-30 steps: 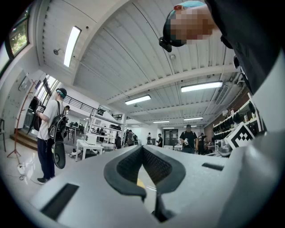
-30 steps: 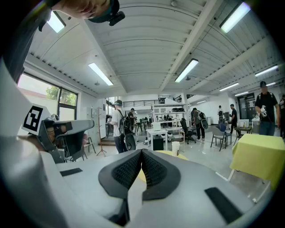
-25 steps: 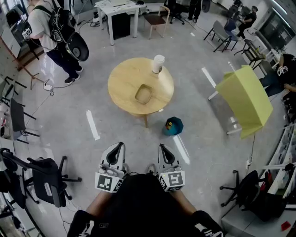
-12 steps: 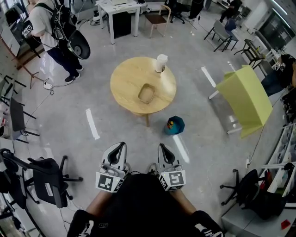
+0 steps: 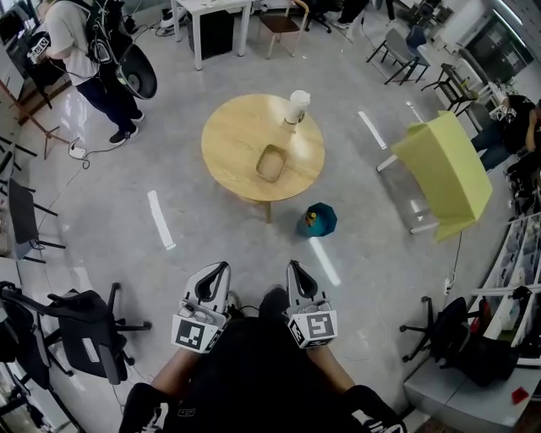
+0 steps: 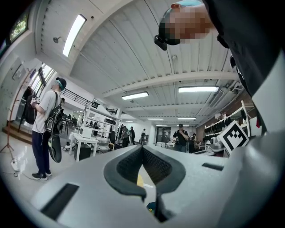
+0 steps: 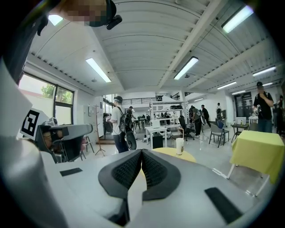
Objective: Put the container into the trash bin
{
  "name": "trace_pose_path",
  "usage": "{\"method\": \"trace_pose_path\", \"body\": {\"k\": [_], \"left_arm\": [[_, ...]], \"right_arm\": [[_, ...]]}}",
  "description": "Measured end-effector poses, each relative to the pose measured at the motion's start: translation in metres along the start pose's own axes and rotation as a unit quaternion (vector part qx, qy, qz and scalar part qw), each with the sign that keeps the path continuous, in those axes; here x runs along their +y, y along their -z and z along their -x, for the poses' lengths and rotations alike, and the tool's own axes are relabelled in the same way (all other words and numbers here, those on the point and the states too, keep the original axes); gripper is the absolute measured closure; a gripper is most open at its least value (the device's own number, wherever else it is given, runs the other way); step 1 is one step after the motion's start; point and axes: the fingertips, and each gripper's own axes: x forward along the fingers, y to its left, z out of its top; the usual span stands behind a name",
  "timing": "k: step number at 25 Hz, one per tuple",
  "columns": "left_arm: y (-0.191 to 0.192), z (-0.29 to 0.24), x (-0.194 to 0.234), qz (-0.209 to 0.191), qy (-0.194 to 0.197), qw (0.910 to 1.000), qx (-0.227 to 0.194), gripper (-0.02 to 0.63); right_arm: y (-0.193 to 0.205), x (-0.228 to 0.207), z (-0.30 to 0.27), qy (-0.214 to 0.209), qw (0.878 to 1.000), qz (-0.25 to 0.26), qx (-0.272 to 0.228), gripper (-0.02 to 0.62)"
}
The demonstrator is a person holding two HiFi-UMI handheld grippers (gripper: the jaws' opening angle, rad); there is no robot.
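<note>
A shallow tan container [image 5: 271,162] lies on the round wooden table [image 5: 232,139], with a white cup [image 5: 296,106] at the table's far edge. The teal trash bin [image 5: 317,220] stands on the floor just right of the table's leg. My left gripper [image 5: 221,265] and right gripper [image 5: 293,265] are side by side near my body, well short of the table, both shut and empty. In the right gripper view, the right gripper [image 7: 142,152] points at the table [image 7: 187,155] and cup [image 7: 179,145]. The left gripper [image 6: 142,149] shows a sliver of teal bin [image 6: 151,207] through its jaws.
A person with a backpack [image 5: 84,51] stands at the far left. A yellow-green covered table [image 5: 448,173] is to the right, a black office chair [image 5: 84,330] at the near left, a white desk [image 5: 215,13] behind. White tape strips [image 5: 159,218] mark the floor.
The view has advanced toward the table; the table, the bin and the room have shifted a little in the picture. Both grippers keep their place near my body, still shut.
</note>
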Motion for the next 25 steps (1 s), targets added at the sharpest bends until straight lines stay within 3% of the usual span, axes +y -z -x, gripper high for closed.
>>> {"method": "trace_pose_path", "body": {"k": [7, 12, 16, 25], "left_arm": [[0.012, -0.032, 0.007, 0.002, -0.006, 0.9999, 0.012, 0.597], [0.008, -0.070, 0.015, 0.019, -0.036, 0.9992, -0.001, 0.597], [0.000, -0.102, 0.012, -0.005, -0.055, 0.9983, -0.015, 0.597], [-0.003, -0.165, 0.022, 0.002, -0.052, 0.9986, -0.009, 0.597]], "right_arm": [[0.000, -0.023, -0.030, -0.020, 1.000, 0.005, 0.007, 0.571], [-0.003, -0.056, -0.063, -0.047, 0.999, 0.016, 0.015, 0.571], [-0.008, -0.087, -0.088, -0.073, 0.997, 0.024, 0.016, 0.569], [-0.006, -0.116, -0.144, -0.089, 0.995, 0.037, 0.033, 0.569]]}}
